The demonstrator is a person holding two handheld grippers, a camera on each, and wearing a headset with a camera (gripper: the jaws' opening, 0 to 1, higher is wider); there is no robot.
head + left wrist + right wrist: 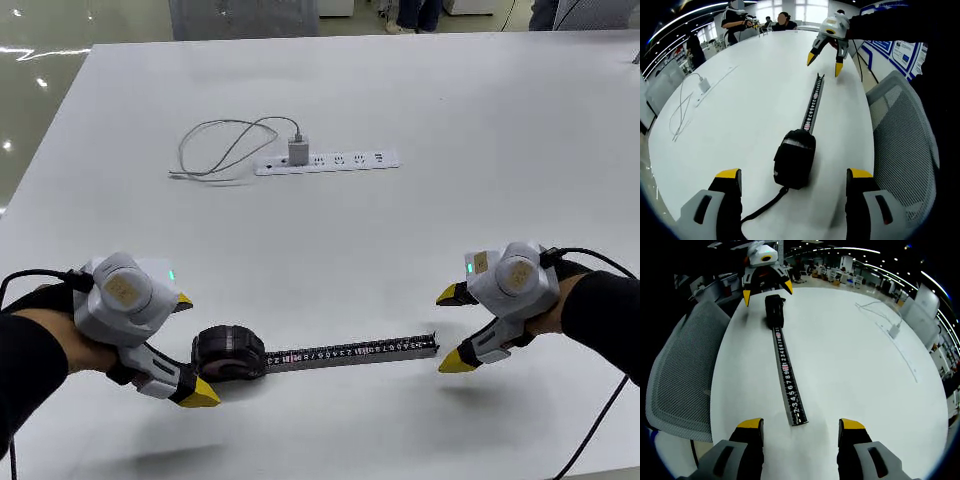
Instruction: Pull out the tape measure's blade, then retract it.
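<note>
L gripper wide, straddling black round tape-measure case, contact unclear; R gripper wide, empty, just short of black numbered blade tip.

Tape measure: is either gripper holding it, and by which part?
Neither: the left gripper is open at the case, the right gripper open just off the blade's tip.

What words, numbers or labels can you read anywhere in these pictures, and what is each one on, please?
"2 3 4 5 6 7 8 9": on the tape blade, counting up from its free end.
The red mark farther along the blade: too blurred to read.
The label on the tape measure case: blurred.
The wall posters: too small to read.
</note>
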